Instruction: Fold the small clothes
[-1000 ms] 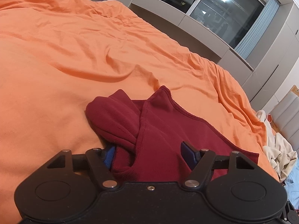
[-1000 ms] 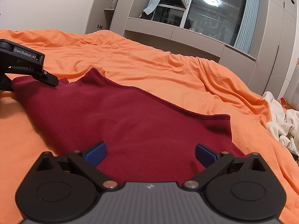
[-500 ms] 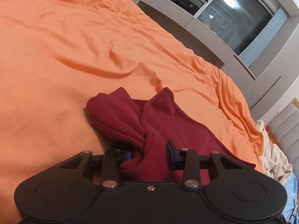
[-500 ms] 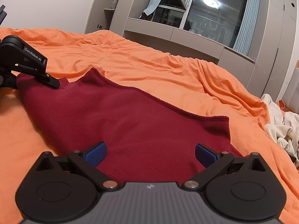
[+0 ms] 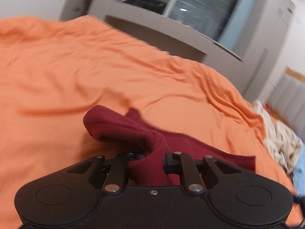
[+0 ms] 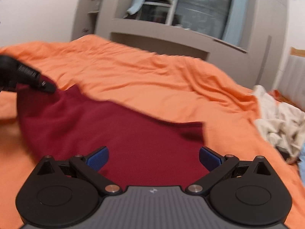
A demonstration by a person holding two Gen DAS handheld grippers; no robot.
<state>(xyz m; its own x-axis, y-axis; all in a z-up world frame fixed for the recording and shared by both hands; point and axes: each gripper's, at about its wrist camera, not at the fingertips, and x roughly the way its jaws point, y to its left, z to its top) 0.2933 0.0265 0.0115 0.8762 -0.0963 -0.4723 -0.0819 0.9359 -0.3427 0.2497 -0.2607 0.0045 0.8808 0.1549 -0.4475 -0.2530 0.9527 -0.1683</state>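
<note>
A dark red garment [image 5: 118, 126] lies spread on the orange bedsheet [image 5: 95, 66]. My left gripper [image 5: 152, 155] has a bunched fold at the garment's left end between its pads; the jaws are closing and press on the cloth, which is raised off the sheet there. In the right wrist view the garment [image 6: 114, 126] stretches from the left gripper [image 6: 45, 86] at the far left towards my right gripper [image 6: 153, 156]. The right gripper is open, its blue pads [image 6: 97, 157] wide apart just above the flat cloth. This view is blurred.
A heap of pale crumpled clothes [image 6: 282, 122] sits at the bed's right edge, with something light blue beside it. Grey cabinets and a dark window [image 6: 190, 9] stand behind the bed. Rumpled orange sheet stretches far and left of the garment.
The left jaws have come together on the bunched red cloth. Both grippers have risen, and the garment's left end has come up with the left gripper. The right jaws stay wide.
</note>
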